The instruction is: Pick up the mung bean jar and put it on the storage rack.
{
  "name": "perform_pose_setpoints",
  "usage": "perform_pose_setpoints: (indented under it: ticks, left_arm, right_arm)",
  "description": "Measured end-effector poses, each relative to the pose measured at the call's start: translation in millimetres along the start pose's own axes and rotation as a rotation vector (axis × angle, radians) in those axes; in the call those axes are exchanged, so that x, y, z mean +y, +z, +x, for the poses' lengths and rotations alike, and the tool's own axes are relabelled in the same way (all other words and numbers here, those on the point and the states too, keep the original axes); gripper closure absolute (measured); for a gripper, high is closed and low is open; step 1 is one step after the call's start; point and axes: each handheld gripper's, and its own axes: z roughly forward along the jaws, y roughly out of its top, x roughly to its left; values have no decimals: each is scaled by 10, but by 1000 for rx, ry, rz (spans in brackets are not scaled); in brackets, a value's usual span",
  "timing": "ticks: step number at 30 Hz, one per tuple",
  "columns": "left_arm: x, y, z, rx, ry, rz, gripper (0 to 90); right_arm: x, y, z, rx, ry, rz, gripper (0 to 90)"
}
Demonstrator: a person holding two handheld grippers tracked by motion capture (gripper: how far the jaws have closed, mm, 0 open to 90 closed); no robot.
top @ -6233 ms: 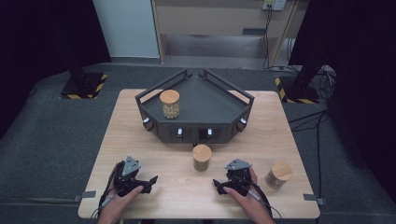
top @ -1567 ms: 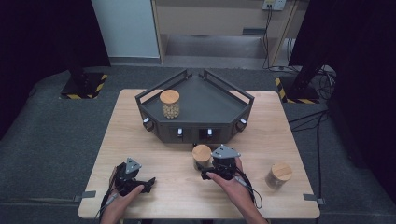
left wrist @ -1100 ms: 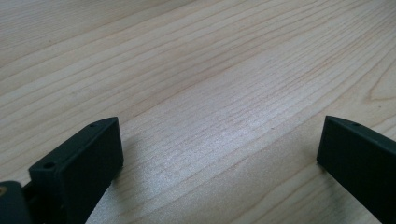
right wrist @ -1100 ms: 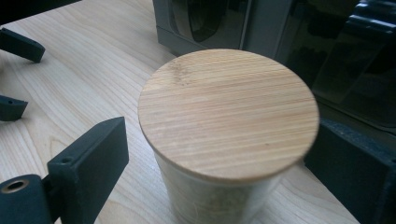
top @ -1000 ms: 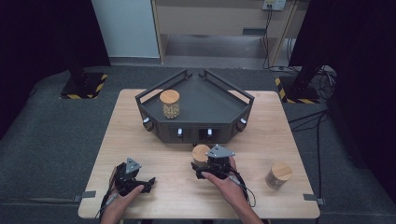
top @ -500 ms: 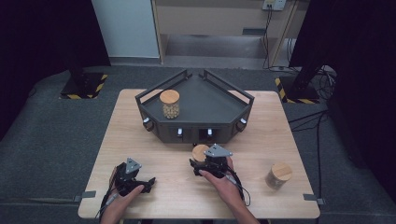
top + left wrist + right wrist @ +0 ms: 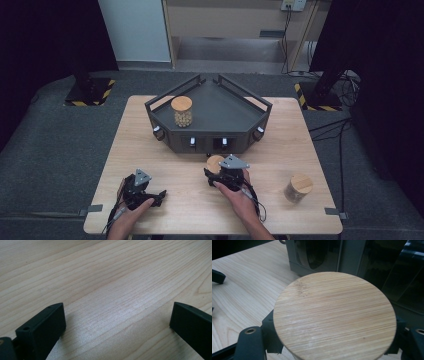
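Pale wood bench (image 7: 150, 125), visible grain, standing on dark grey carpeted floor (image 7: 55, 145). Grey tape tabs at the bench's near corners (image 7: 91, 208). Black curtains (image 7: 45, 40) hang at left and right. Behind the bench: a light blue-grey wall panel (image 7: 135, 30) and a beige cabinet with an open recess (image 7: 225, 30). Two black stands on yellow-and-black striped bases (image 7: 90, 92), one each side. Cables trail over the floor at right (image 7: 345, 125); a wall socket sits at top (image 7: 293, 5). Lighting even, from overhead.

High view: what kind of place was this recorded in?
Probably a lab or recording studio, not a home: a lone wooden table on grey carpet, black curtains at both sides, and hazard-striped stand bases with trailing cables.
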Motion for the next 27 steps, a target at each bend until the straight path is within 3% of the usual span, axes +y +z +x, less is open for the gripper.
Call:
perform_pose_setpoints:
  ticks: [10,27]
  left_arm:
    - [-1,0,-2,1,0,0,0]
    - [0,0,-2,1,0,0,0]
  right_arm:
    - [99,-235,64,15,-41,-38,252]
    - [172,-378,66,21,-47,-49,253]
